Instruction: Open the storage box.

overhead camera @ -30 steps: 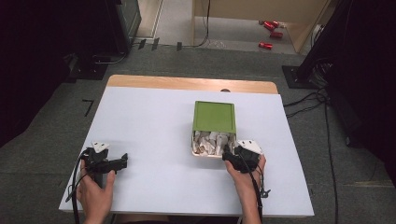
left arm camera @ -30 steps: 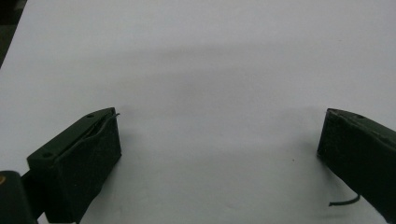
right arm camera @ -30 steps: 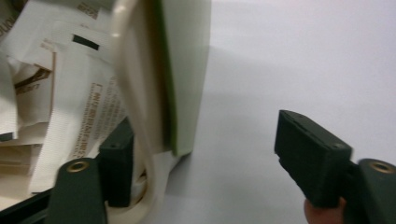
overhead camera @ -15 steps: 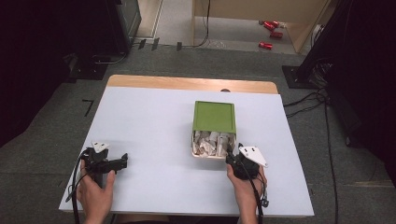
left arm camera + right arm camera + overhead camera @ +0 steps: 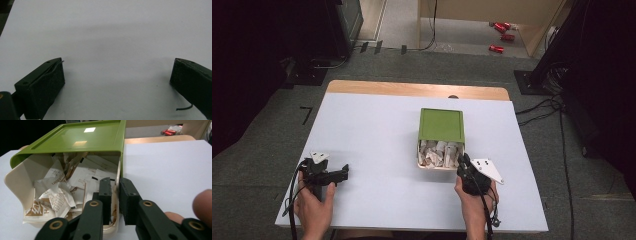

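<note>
right gripper point(image 5: 114, 195): jaws just closed on cream box's point(image 5: 430, 164) near wall, table point(image 5: 372, 130) centre-right, green lid point(image 5: 441, 125) slid half back | left gripper point(image 5: 116, 82): spread, idle | risk: my thin-wall pinch slips, paper packets point(image 5: 57, 192) spill

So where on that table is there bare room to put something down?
Plenty: the white table is bare between the left tool and the green-lidded box of paper packets. Crowded only at the box's near edge, where the right tool grips its wall.

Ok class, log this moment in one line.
right gripper: fingers just closing, box wall between | left gripper: open | lid: partly open
</note>
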Available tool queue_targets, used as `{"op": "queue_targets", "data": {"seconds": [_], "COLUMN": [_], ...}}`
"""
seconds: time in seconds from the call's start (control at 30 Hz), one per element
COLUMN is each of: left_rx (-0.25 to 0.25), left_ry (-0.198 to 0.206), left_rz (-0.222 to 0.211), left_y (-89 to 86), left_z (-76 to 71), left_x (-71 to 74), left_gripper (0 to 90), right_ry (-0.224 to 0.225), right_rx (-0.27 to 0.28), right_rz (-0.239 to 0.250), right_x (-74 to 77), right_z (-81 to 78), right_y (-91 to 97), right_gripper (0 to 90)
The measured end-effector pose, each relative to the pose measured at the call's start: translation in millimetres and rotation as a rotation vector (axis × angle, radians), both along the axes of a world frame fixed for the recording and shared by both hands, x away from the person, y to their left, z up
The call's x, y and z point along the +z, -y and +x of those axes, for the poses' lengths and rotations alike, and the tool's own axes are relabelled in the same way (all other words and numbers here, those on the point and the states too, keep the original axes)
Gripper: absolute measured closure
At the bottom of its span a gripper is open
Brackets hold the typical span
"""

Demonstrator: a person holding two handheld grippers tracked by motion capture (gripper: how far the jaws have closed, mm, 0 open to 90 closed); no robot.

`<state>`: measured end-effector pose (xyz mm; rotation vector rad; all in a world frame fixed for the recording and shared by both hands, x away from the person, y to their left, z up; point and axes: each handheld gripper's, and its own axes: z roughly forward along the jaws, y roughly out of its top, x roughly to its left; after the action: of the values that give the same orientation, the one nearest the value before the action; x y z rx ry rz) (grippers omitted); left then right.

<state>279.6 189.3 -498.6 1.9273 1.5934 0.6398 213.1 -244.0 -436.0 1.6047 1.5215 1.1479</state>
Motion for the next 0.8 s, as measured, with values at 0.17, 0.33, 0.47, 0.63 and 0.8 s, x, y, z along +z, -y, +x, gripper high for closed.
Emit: {"op": "queue_targets", "data": {"seconds": [0.17,0.33,0.47,0.63,0.8], "left_rx": [0.0,0.0,0.0,0.0,0.0], "left_ry": [0.0,0.0,0.0,0.0,0.0], "left_rz": [0.0,0.0,0.0,0.0,0.0], "left_y": [0.0,0.0,0.0,0.0,0.0], "left_z": [0.0,0.0,0.0,0.0,0.0], "left_x": [0.0,0.0,0.0,0.0,0.0], "left_gripper": [0.0,0.0,0.0,0.0,0.0], "right_ry": [-0.007,-0.011,-0.014,-0.028,-0.037], "right_rx": [-0.016,-0.026,-0.048,-0.051,-0.052], "right_rz": [0.006,-0.004,-0.021,-0.023,-0.009], "right_x": [-2.2,-4.6,-3.9,-1.9,-0.9], "right_z": [2.4,5.2,5.7,5.0,3.8], "right_y": [-0.7,-3.0,-4.4,-5.0,-5.2], "right_gripper": [85.6,85.1,89.8,90.0,90.0]}}
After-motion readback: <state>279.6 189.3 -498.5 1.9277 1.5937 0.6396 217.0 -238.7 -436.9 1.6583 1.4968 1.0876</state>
